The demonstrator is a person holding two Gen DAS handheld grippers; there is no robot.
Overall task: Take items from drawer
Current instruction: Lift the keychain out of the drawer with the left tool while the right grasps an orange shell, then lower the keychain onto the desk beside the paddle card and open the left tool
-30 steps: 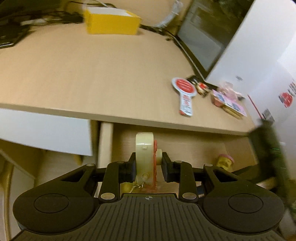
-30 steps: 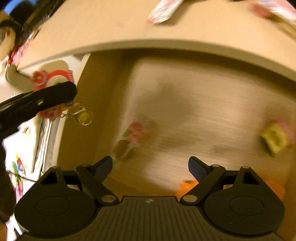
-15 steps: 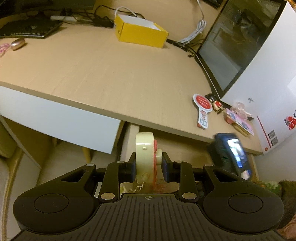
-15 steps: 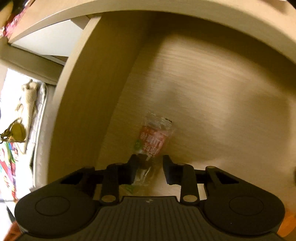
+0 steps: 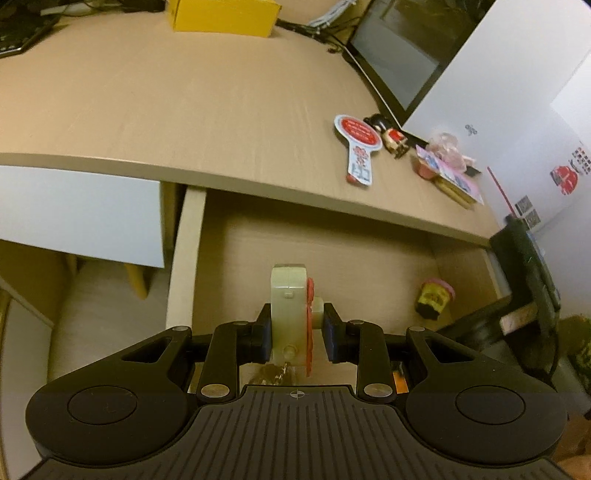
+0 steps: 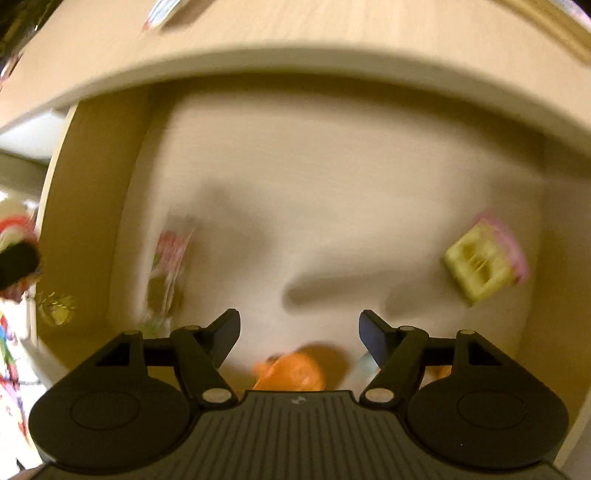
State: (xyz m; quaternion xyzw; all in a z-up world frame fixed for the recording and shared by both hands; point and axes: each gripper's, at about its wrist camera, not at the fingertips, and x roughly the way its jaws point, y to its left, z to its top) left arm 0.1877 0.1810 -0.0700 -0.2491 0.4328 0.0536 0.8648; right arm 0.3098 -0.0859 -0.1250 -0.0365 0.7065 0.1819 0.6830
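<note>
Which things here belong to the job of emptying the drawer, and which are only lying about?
Part of the job:
- drawer
- cream and red keychain toy, held by left gripper
- yellow tub
- snack packet
- orange item
- right gripper, open

Lying about:
- yellow box
- monitor
- red paddle card

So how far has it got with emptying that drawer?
Partway. Several trinkets, such as a red-and-white paddle tag, already lie on the desk, though whether they came from the drawer isn't shown. The left gripper is clamped on a cream keychain toy. The right gripper is open above the drawer, where a snack packet, yellow tub and something orange remain.
</note>
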